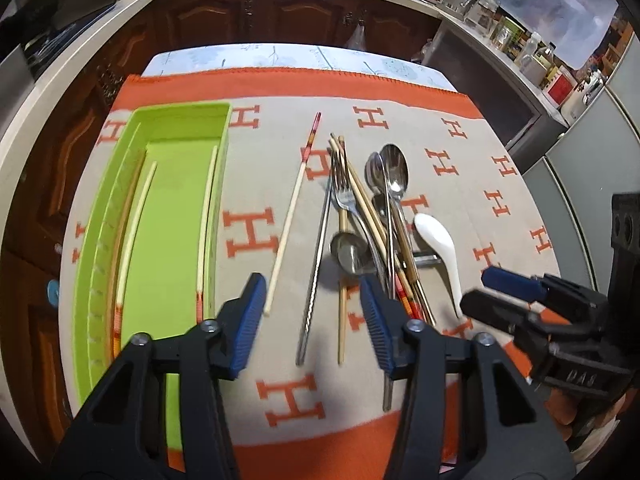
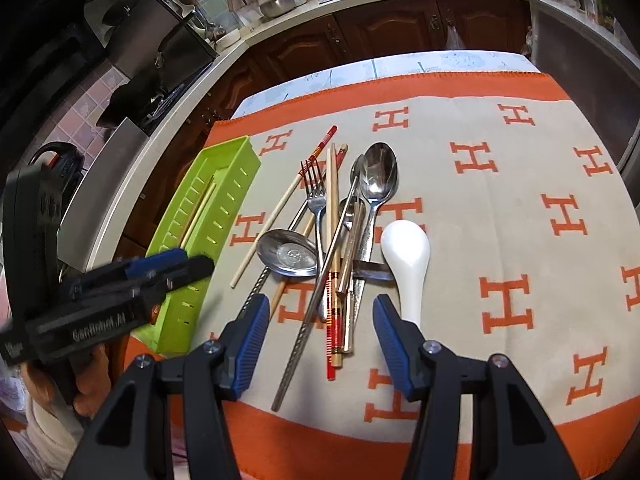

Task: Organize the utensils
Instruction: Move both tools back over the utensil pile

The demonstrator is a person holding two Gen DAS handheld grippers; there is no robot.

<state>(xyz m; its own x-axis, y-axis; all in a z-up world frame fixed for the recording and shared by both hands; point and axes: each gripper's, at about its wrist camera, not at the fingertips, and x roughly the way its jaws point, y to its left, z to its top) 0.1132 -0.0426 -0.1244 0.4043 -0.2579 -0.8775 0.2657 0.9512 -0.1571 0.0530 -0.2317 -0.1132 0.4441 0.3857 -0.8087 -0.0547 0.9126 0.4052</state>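
Lining the far side: dark wood cabinets under a pale countertop.
Surface: beige cloth with orange H marks.
Tray: green tray at left, chopsticks inside.
Left gripper: jaws apart, empty, above a loose chopstick.
Pile: utensil pile mid-cloth; white spoon beside it.
Right gripper: jaws apart, empty.
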